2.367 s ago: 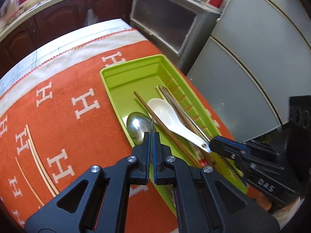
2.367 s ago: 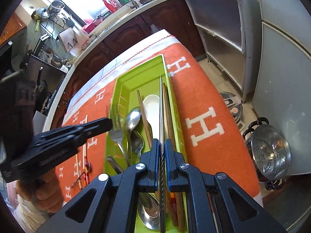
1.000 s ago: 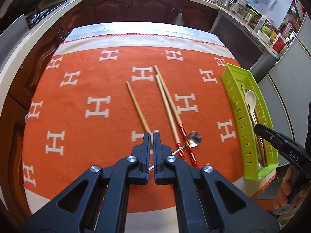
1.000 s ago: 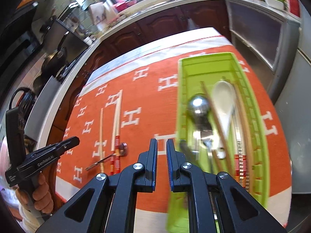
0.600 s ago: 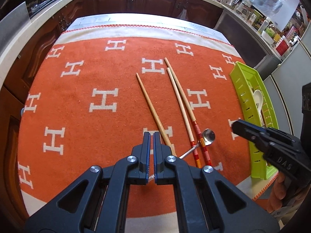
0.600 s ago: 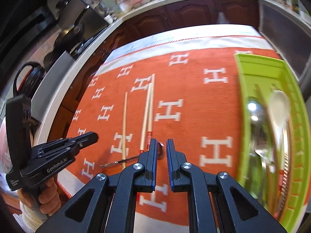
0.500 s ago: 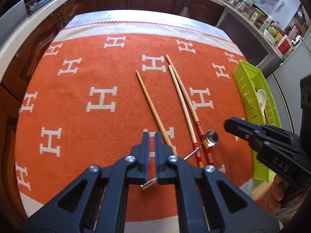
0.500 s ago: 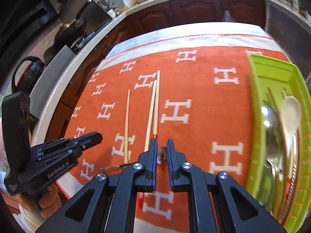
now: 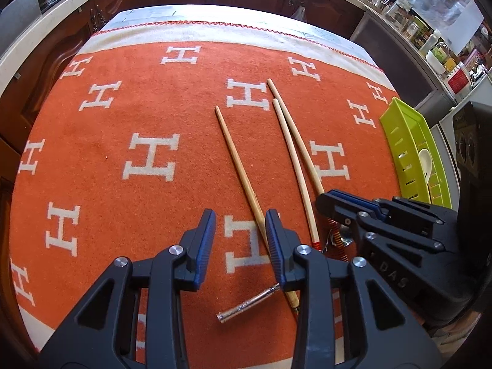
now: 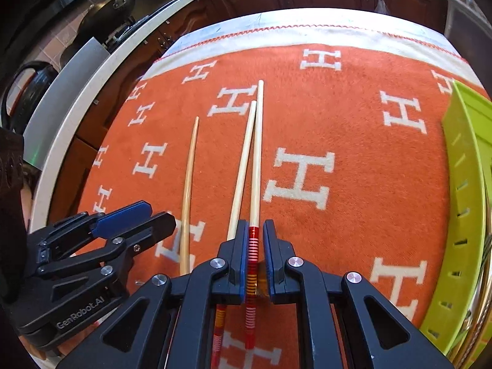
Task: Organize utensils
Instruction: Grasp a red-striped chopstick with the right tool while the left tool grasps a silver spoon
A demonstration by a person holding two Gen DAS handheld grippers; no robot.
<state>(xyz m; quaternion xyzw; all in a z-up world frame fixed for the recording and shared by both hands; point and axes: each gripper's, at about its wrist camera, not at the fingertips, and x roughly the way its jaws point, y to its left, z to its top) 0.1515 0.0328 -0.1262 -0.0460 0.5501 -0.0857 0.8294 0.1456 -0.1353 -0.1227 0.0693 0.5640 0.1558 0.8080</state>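
A plain wooden chopstick (image 9: 236, 160) lies on the orange cloth and runs in under the right finger of my left gripper (image 9: 240, 218). That gripper's jaws are opening and the pads press on nothing. A metal spoon's handle (image 9: 246, 304) lies below them, its bowl hidden under my right gripper (image 9: 330, 198). Two red-banded chopsticks (image 9: 292, 141) lie to the right. In the right wrist view my right gripper (image 10: 255, 227) hangs over them, jaws a narrow slit apart. One banded chopstick (image 10: 257, 153) shows in that slit, with a gap at the right pad. The other banded chopstick (image 10: 244, 160) passes under the left finger.
A green tray (image 9: 399, 141) holding a white spoon (image 9: 426, 160) and other utensils stands at the cloth's right edge, also seen as the green tray (image 10: 464, 169). My left gripper (image 10: 156, 215) sits close beside the right one. Kitchen counters and cabinets ring the table.
The left jaws went from shut to parted. Both grippers sank toward the cloth. The right gripper swung left from the tray to above the banded chopsticks.
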